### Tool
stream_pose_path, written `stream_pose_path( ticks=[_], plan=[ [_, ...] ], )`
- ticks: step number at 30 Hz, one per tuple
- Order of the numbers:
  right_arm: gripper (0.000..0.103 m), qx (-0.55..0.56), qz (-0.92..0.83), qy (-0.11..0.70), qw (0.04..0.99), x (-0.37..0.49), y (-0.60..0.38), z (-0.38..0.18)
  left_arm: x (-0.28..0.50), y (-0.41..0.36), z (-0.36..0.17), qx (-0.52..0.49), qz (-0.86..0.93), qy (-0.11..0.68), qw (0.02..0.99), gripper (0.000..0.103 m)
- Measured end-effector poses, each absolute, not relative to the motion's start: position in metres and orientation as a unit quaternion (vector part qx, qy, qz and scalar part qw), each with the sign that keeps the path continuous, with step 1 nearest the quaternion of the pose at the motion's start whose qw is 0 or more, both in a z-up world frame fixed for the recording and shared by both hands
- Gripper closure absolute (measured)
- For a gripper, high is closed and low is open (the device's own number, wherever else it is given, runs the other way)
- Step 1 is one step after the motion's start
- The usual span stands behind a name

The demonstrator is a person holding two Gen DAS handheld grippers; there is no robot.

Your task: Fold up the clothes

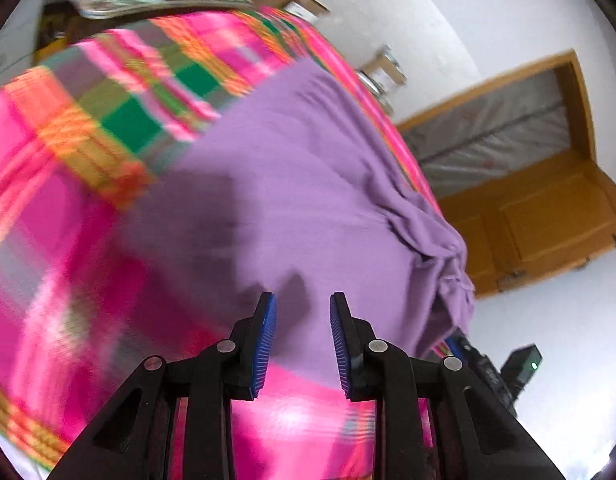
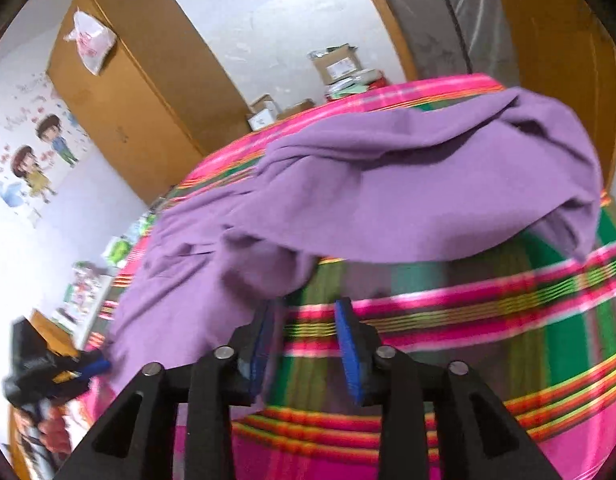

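I have the purple garment (image 2: 408,192) spread over the pink plaid bedcover (image 2: 468,320), flat on one side and heaped into a folded-over hump on the other. It looks like thin, soft knit: light, limp, no stiffness, so it will sag and drag wherever I lift it, and it should not slip from the ribbed pads. My left gripper (image 1: 302,344) hangs partly open over the near edge of the cloth, nothing between its fingers. My right gripper (image 2: 308,344) is also part open; a flap of cloth lies against its left finger, but nothing is pinched. I would take a hem or corner, one gripper at each end
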State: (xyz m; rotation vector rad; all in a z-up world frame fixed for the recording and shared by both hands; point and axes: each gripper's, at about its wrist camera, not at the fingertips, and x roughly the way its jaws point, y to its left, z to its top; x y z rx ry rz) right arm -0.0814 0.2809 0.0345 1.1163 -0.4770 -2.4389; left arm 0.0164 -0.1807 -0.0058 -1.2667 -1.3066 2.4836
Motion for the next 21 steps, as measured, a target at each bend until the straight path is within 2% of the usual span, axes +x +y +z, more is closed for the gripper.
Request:
stream_pose_path(
  ticks=[4,11,13,14,21],
  plan=[
    [0.059,0.391,-0.869,-0.183,0.240,-0.074,0.272,0.035,0.034,-0.201,-0.010,-0.396,0.809,-0.434,-0.006,0.076],
    [0.055,0.403,-0.863,-0.175,0.249,-0.069,0.253,0.032,0.040,-0.221,-0.021,-0.390,0.800,-0.455,-0.017,0.076],
    [0.055,0.412,-0.865,-0.160,0.237,-0.068,0.247,0.032,0.037,-0.222,-0.022,-0.382,0.798,-0.466,-0.005,0.065],
    [0.055,0.416,-0.866,-0.153,0.230,-0.067,0.244,0.032,0.037,-0.223,-0.022,-0.379,0.796,-0.473,0.000,0.063],
    [0.055,0.382,-0.895,-0.082,0.218,-0.056,0.228,0.070,0.028,-0.228,-0.025,-0.368,0.793,-0.486,0.015,0.062]
  ],
)
